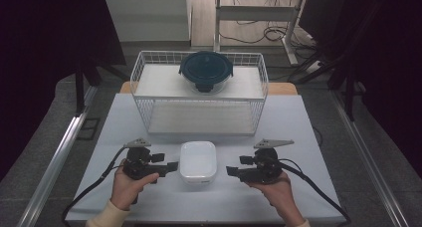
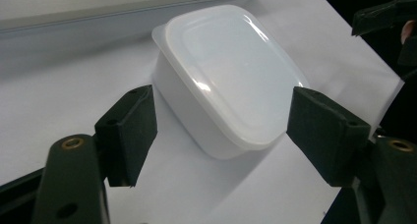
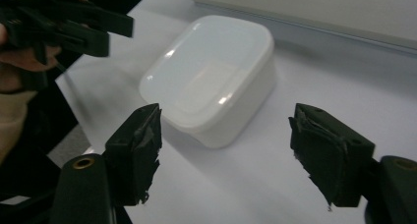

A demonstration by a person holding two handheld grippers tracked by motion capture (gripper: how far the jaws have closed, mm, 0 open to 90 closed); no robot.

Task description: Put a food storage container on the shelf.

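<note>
White container between left tongs, right tongs, untouched.

A white worktop carries a lidded white container near its front edge; behind it stands a white wire rack; a dark-lidded round bowl sits on the rack's upper shelf.

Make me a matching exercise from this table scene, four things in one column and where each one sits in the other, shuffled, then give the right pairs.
Things:
1. white lidded container
2. dark round lidded bowl
3. left gripper
4. wire rack

Places:
A. on the rack's top shelf
B. at the back of the white table, behind the container
C. on the table between the two grippers
D. at the container's left side, jaws open

Pairs: 1-C, 2-A, 3-D, 4-B
</note>
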